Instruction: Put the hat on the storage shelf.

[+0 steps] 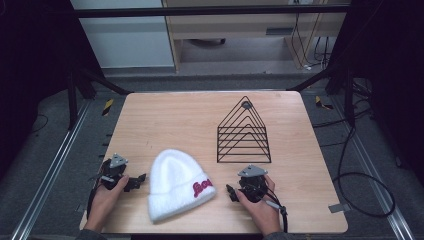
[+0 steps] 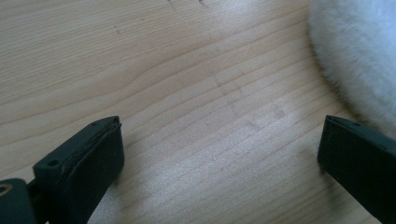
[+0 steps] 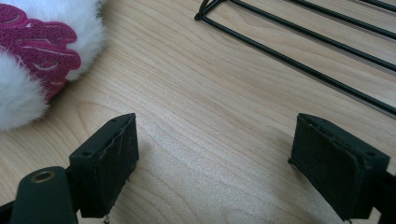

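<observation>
The tabletop is light wood with rounded corners and a visible grain. A white fluffy beanie with a red embroidered patch lies flat near the near edge, a little left of centre. A black wire rack of nested triangles stands right of centre, toward the middle, well apart from the beanie.

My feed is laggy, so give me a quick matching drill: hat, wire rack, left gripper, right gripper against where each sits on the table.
1 white hat
2 wire rack
3 left gripper
4 right gripper

A behind the right gripper
B left of the hat, jaws open
C between the two grippers
D right of the hat, jaws open

Pairs: 1-C, 2-A, 3-B, 4-D
</observation>
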`<act>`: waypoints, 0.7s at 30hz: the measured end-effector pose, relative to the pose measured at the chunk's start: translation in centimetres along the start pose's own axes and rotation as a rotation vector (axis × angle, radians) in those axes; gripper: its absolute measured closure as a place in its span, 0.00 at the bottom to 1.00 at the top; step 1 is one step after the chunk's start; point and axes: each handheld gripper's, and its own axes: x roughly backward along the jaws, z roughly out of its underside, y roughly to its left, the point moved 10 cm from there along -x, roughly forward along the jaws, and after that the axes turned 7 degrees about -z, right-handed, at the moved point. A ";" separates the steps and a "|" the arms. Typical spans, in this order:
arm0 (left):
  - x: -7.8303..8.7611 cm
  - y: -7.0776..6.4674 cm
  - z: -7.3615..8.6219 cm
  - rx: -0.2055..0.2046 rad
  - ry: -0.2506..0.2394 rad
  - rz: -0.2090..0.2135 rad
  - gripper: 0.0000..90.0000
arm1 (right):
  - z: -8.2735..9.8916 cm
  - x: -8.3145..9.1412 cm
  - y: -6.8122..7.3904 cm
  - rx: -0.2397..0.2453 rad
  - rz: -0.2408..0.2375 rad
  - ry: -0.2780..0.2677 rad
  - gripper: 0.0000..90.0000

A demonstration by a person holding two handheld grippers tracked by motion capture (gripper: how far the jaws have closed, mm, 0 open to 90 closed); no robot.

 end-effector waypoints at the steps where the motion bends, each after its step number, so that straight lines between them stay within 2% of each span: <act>1: 0.0 0.0 0.0 0.000 0.000 0.000 0.00 | 0.0 0.0 0.0 -0.001 -0.001 -0.001 0.17; 6: 0.0 -0.2 -0.1 -0.003 -0.004 0.013 0.00 | 0.0 0.0 0.0 -0.001 -0.001 0.001 0.17; 8: 0.1 -0.4 -0.3 -0.017 0.001 0.022 0.06 | 0.0 0.0 0.0 0.000 -0.002 0.001 0.17; 11: 0.6 -0.7 -0.7 0.014 -0.007 0.040 0.07 | 0.0 0.0 0.0 -0.002 -0.001 0.001 0.17; 16: 1.9 -1.0 -2.2 0.014 -0.033 0.061 0.07 | 0.0 0.0 0.0 0.000 -0.002 0.000 0.17; 17: 2.5 -1.0 -3.1 0.006 -0.049 0.060 0.07 | 0.0 0.0 0.0 0.001 -0.001 0.000 0.17; 19: 2.9 -1.0 -3.6 -0.003 -0.058 0.058 0.08 | 0.0 0.0 0.0 0.001 0.001 0.000 0.17; 20: 3.5 -1.4 -4.6 -0.008 -0.078 0.067 0.08 | -0.1 0.0 0.0 0.001 -0.002 0.000 0.17; 21: 3.5 -1.4 -4.6 -0.008 -0.078 0.067 0.08 | -0.1 0.0 0.0 0.001 -0.002 0.000 0.17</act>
